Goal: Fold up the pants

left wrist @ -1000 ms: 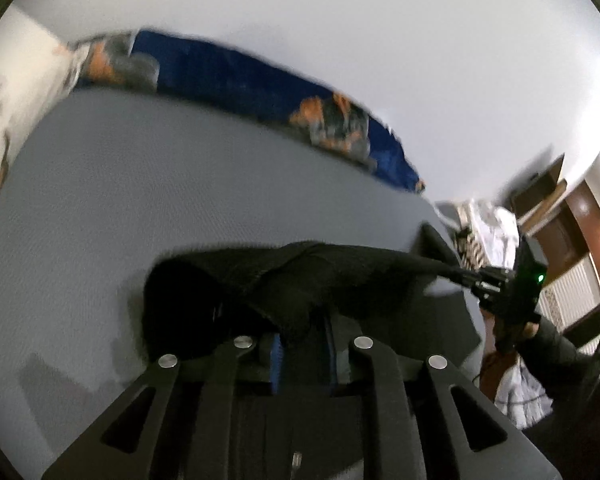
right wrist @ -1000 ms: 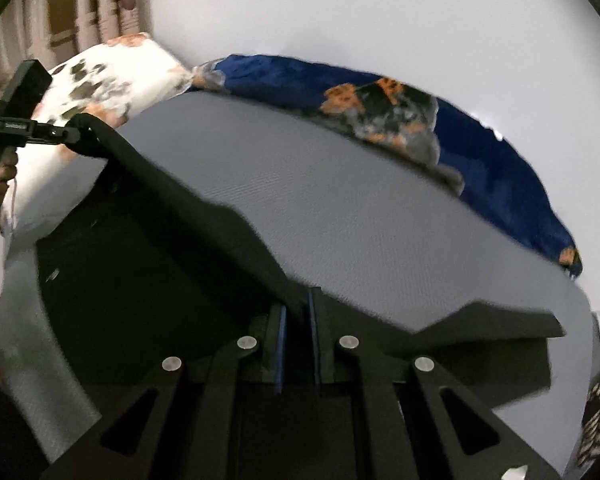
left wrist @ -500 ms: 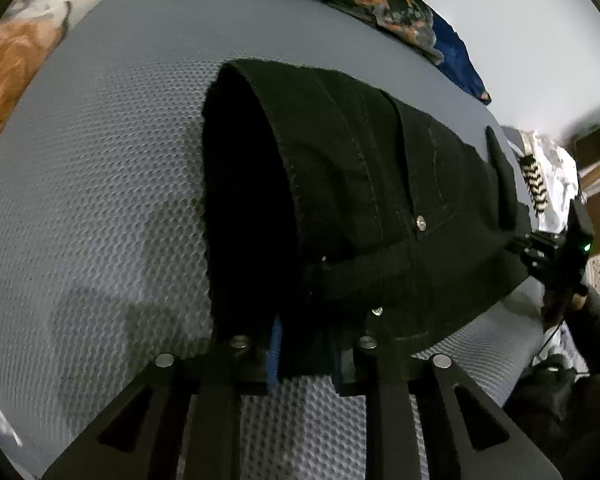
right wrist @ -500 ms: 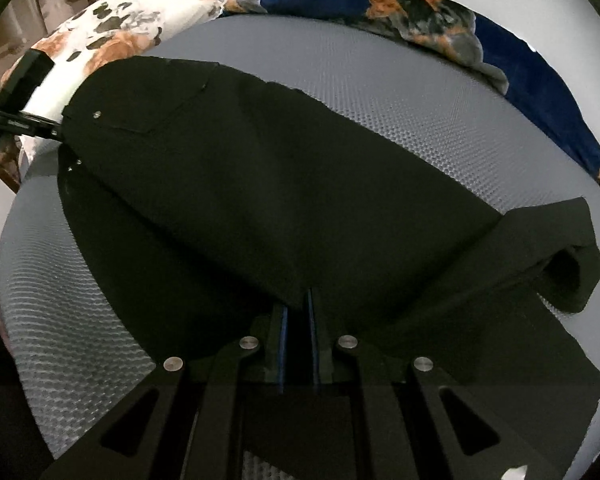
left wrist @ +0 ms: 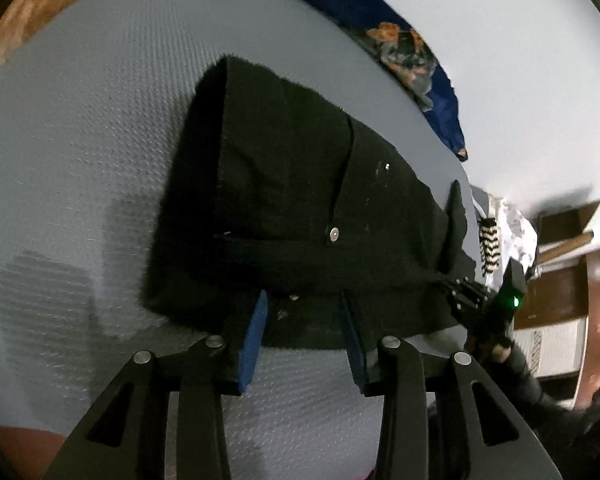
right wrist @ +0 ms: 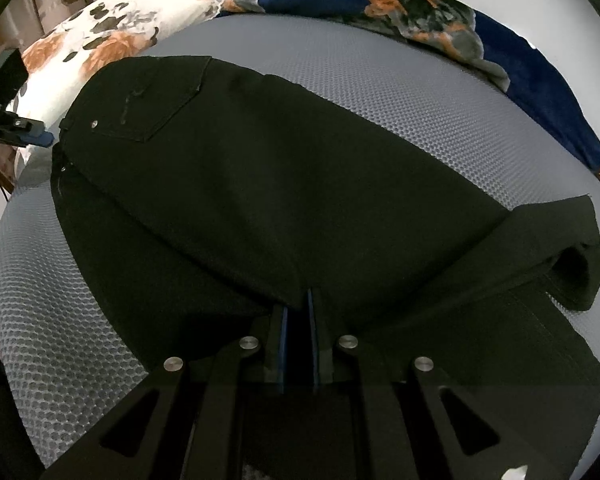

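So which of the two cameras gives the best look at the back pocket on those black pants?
The right wrist view: the back pocket shows whole and sharp, stitched outline and rivet included, at the far left end of the black pants. The left wrist view sees that end close up but dark; only rivets and seams stand out, and no pocket outline is clear.

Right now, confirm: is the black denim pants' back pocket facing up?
Yes, the stitched back pocket lies upward on the black denim pants.
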Demonstrator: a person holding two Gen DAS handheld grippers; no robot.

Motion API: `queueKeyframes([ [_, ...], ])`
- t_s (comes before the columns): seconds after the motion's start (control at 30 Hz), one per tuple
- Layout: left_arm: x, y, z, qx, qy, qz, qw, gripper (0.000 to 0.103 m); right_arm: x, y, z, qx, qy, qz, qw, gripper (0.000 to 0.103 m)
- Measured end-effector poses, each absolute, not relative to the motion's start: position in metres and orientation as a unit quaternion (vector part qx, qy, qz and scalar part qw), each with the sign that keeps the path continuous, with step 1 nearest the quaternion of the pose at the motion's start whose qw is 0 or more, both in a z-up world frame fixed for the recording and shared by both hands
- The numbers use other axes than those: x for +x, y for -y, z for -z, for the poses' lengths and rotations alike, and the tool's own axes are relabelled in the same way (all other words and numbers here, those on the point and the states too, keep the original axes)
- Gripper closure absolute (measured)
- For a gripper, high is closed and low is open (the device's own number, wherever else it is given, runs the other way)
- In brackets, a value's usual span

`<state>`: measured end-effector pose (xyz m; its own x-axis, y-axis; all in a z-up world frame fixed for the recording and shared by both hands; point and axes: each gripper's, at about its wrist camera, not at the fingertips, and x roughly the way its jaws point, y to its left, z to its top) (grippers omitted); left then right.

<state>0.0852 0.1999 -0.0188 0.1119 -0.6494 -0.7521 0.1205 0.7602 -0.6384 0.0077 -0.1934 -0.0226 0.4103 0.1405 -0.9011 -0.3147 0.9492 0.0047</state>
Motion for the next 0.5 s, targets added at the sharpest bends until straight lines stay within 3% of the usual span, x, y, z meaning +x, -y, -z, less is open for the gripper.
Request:
queueKeyframes([
  [0.5, 0.092, -0.193, 0.048, -0.302, -0.635, 0.218, 0.676, 0.064, 0.007, 0.194, 0.023, -0.075, -0.521, -0.132, 0.84, 0.095],
])
